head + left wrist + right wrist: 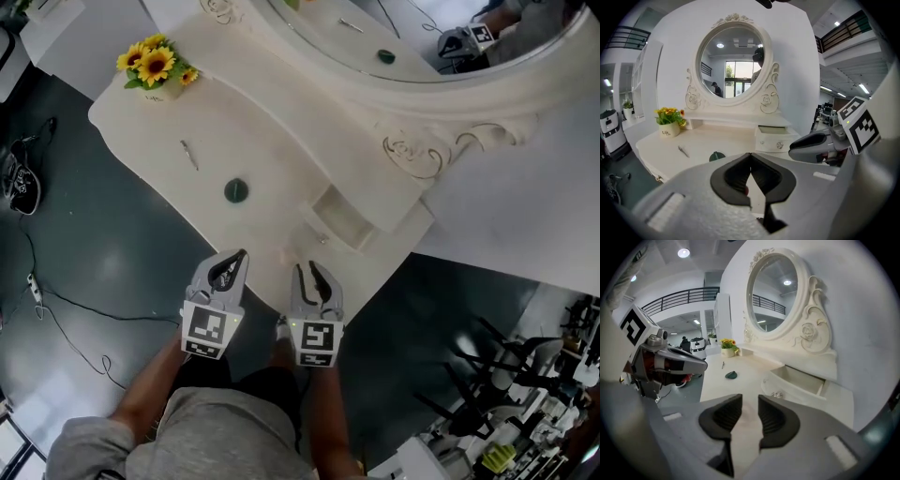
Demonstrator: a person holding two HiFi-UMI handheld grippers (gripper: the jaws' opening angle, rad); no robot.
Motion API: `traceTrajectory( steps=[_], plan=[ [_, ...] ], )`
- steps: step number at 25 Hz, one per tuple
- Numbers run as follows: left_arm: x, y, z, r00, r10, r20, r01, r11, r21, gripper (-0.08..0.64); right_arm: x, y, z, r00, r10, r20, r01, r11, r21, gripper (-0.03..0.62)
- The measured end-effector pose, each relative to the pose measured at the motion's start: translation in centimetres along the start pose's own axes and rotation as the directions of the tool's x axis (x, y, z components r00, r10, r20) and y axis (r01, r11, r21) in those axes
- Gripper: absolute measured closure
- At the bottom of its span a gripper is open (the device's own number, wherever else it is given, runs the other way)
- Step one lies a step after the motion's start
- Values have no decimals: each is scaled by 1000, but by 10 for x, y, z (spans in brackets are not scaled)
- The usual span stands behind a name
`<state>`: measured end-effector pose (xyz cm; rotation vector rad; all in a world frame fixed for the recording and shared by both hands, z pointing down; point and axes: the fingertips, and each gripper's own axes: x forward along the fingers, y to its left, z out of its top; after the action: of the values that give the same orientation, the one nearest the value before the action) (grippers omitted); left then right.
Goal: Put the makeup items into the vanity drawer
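A dark green round compact [236, 190] lies on the white vanity top [272, 141], with a thin silvery makeup stick [189, 155] further left. The small drawer [342, 217] stands pulled open at the right under the mirror. Both grippers hover off the table's near edge, pointing at it. My left gripper [239, 255] has its pads meeting at the tips, empty. My right gripper [307, 272] is open with nothing between its pads. The left gripper view shows the compact [716, 156], stick [683, 151] and drawer [776, 136]. The right gripper view shows the compact [731, 375] and drawer [799, 380].
A pot of sunflowers [157, 67] stands at the table's far left corner. The big oval mirror [412, 37] rises behind the drawer. Cables [37, 291] trail over the dark floor at left, and cluttered equipment [525, 394] stands at the lower right.
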<state>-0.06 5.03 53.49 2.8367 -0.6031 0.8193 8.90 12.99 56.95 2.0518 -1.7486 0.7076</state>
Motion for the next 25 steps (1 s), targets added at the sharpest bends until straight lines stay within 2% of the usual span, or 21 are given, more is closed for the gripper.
traceTrajectory(
  steps=[2, 3, 12, 16, 20, 25],
  plan=[
    [0, 0, -5, 1000, 1, -11, -1, 1000, -3, 549, 7, 7, -6, 999, 39, -27, -39, 999, 6, 405],
    [0, -1, -7, 1000, 2, -14, -2, 1000, -5, 549, 10, 9, -9, 998, 49, -39, -49, 999, 6, 387],
    [1, 1, -19, 999, -3, -35, 2, 1000, -21, 549, 31, 20, -32, 986, 100, -137, -104, 994, -24, 389],
    [1, 4, -18, 999, 5, -36, -6, 1000, -21, 549, 33, 24, -38, 979, 123, -164, -130, 991, -36, 433],
    [2, 9, -14, 999, 15, -28, -16, 1000, -23, 549, 33, 24, -36, 981, 114, -155, -122, 991, -46, 460],
    [6, 12, -2, 1000, 21, -7, -21, 1000, -8, 549, 21, 10, -11, 993, 76, -87, -80, 996, -45, 471]
  ],
)
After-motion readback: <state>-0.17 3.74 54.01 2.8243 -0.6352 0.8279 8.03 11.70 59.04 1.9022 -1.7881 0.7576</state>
